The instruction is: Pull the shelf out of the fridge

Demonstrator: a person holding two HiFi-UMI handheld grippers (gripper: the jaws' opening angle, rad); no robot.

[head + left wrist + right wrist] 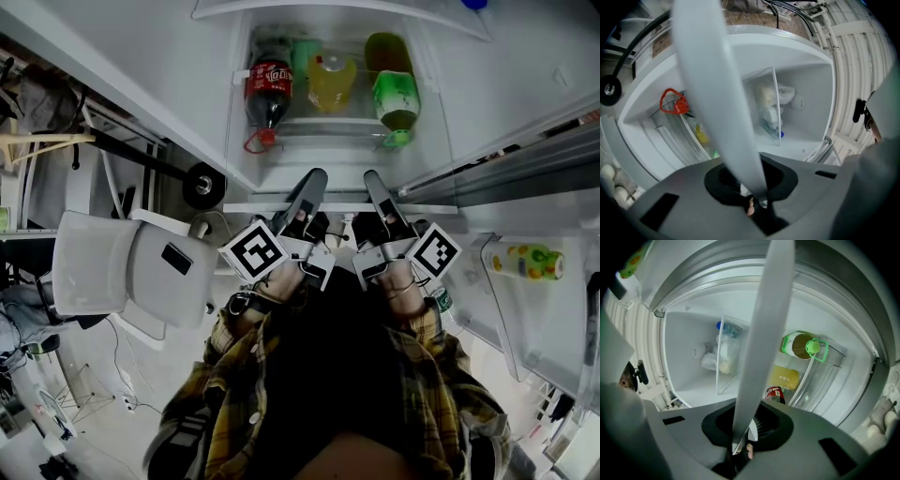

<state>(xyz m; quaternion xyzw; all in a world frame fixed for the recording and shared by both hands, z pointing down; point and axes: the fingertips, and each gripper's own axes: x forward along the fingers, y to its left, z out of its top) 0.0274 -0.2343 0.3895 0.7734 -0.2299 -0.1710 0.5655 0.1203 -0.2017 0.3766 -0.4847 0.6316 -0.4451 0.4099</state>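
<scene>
The fridge stands open in front of me, and its white-edged shelf point(339, 205) crosses the opening at the front. Both grippers reach level into it, side by side. My left gripper point(314, 180) is shut on the shelf's front edge, which runs as a pale band point(717, 93) up from between the jaws point(751, 190) in the left gripper view. My right gripper point(373, 180) grips the same edge point(764, 333) a hand's width to the right, jaws point(743, 430) closed on it. Beyond lie a cola bottle point(268, 94), a yellow bottle point(332, 82) and a green bottle point(394, 96).
A clear upright bin point(726, 352) with a bag in it stands deep inside the fridge. The open fridge door at the right holds a small bottle point(530, 261). A white chair point(122, 272) stands close on my left. Eggs point(881, 420) sit in a door rack.
</scene>
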